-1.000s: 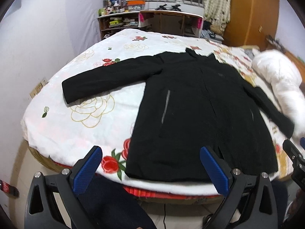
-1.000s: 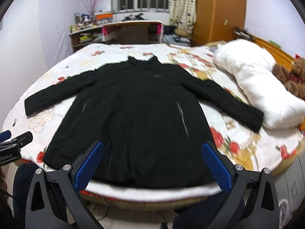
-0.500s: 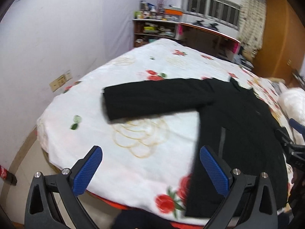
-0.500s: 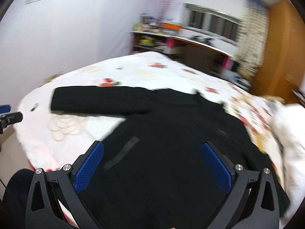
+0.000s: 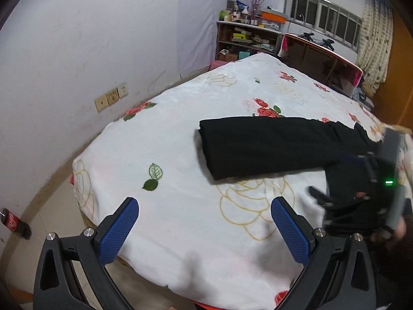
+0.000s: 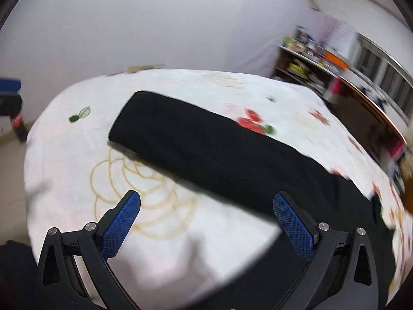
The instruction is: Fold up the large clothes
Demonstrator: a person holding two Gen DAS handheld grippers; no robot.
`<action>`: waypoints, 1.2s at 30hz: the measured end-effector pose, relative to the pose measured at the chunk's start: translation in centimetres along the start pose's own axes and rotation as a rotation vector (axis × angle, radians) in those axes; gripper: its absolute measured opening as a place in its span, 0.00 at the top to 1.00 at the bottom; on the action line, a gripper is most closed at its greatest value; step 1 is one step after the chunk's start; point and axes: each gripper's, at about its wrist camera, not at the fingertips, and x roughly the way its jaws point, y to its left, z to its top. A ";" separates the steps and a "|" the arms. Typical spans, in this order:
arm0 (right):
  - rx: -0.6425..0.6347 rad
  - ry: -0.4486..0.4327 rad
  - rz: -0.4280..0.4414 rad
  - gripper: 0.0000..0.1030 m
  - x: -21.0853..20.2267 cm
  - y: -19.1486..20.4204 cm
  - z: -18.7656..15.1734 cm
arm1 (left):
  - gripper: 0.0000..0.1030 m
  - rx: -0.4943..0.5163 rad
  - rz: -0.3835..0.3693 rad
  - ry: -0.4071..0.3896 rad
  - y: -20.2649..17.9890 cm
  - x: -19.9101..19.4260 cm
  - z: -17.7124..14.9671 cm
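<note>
My left gripper (image 5: 204,226) is spread wide with nothing between its blue pads (image 5: 117,230); it hangs over the near corner of the bed (image 5: 160,134), short of the black coat (image 5: 271,147); my right gripper (image 6: 207,222) is spread just as wide and empty, and it hovers over the blanket just short of the coat's sleeve (image 6: 206,149), its right pad (image 6: 293,224) showing against the black cloth; this view is blurred, so I cannot tell whether that pad touches the fabric.

The coat lies flat on the floral blanket (image 5: 227,95); its sleeve stretches out from the body toward the wall side of the bed, the cuff (image 5: 206,144) ending well short of the bed's edge; a gold-outlined rose print (image 5: 253,206) sits on the blanket just on the near side of the sleeve, a red rose print (image 5: 265,109) just on its far side, and a green leaf print (image 5: 153,177) lies apart from the cuff, toward the wall.

In the left wrist view my right gripper's black body (image 5: 361,193) shows at the right of the sleeve, over the coat's body, with a green light lit on it.

Beyond the bed's far end stand a cluttered shelf (image 5: 245,38) and a wooden desk (image 5: 320,59) under a barred window (image 5: 325,23); wall sockets (image 5: 111,98) sit on the wall beside the bed.
</note>
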 end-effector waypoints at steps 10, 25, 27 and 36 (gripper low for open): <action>-0.178 -0.020 0.046 0.00 8.5 7.0 3.2 | 0.00 -0.094 0.031 0.020 3.5 2.9 -0.7; -0.242 -0.089 0.012 0.22 12.2 11.6 6.6 | 0.00 -0.171 0.005 0.038 5.5 4.9 -1.0; -0.239 -0.083 0.020 0.37 12.3 11.6 6.9 | 0.00 -0.181 -0.003 0.041 5.4 5.1 -0.9; -0.051 -0.152 0.037 0.84 8.7 7.6 8.7 | 0.00 -0.152 -0.024 0.016 3.4 5.2 0.5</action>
